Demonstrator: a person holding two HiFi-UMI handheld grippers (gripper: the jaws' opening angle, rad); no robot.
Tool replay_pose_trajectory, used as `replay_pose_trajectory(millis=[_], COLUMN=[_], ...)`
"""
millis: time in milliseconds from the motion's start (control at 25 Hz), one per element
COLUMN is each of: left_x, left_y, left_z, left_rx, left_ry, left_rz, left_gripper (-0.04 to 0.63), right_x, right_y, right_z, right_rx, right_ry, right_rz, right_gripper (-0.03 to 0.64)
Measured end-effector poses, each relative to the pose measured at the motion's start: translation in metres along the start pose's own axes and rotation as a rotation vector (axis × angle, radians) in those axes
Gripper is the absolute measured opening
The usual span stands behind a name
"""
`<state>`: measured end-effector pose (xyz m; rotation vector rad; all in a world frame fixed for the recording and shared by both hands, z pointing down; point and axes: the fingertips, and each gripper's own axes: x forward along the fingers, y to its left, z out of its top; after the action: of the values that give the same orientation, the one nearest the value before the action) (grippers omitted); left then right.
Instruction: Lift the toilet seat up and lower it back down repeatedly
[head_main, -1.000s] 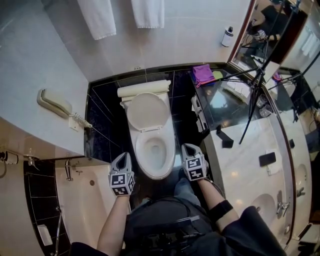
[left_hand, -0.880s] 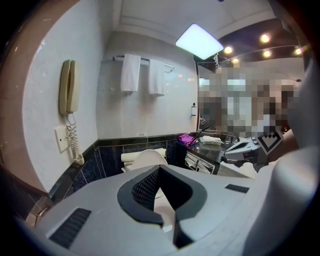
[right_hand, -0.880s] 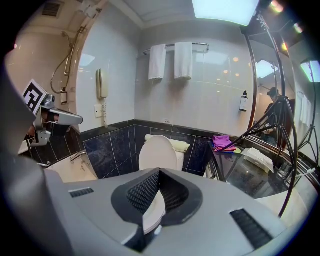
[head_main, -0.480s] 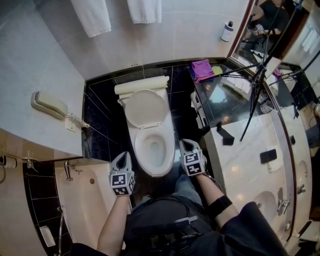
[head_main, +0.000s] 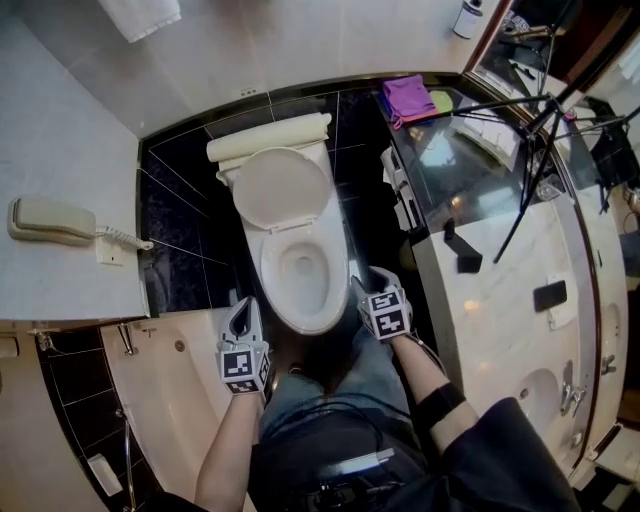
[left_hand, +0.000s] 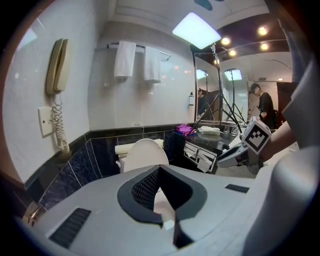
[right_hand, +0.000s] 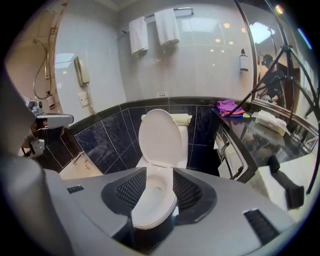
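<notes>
Our left gripper (head_main: 243, 306) and right gripper (head_main: 368, 286) have sunk toward the toilet seat (head_main: 272, 276); the right jaws have just opened and are empty, the left's are together. Next, we judge, we must nip its front edge and lift.

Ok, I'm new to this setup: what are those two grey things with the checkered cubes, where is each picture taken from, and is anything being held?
There is no robot here. A person stands over the toilet with a hand-held two-jaw gripper in each hand, and the marker cubes are part of the grippers. The head view comes from a camera on the person's head, looking steeply down. The other two views come from cameras riding on each gripper, looking along its jaws. The left gripper is at the bowl's left, jaws together and empty. The right gripper is at the bowl's right. Its jaws have just been opening and grip nothing; the toilet only shows through the gap. The lid stands up. Around the toilet are a bathtub, a wall phone and a vanity counter.
</notes>
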<state>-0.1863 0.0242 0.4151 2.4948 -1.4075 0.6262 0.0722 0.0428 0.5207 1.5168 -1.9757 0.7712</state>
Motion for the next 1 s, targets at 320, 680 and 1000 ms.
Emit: replay_pose_trajectory(millis=[320,680,1000], left_x=[0.052,0.101,0.132], left_y=[-0.001,-0.006,-0.014], left_z=[-0.088,-0.185,-0.223], left_rx=[0.015,0.013,0.037], left_ry=[0.040,0.109,0.118], left_rz=[0.002,0.005,-0.015], left_gripper=[0.000,0.000,0.000], right_x=[0.091,0.171,0.220], right_y=[-0.017,-0.035,-0.032], right_z=[-0.109,-0.227,-0.289], right_rx=[0.185,0.398,0.589], right_ry=[0.110,0.174,0.198], right_rz=[0.030,0.039,0.091], right_gripper=[0.186,0.186,0.186])
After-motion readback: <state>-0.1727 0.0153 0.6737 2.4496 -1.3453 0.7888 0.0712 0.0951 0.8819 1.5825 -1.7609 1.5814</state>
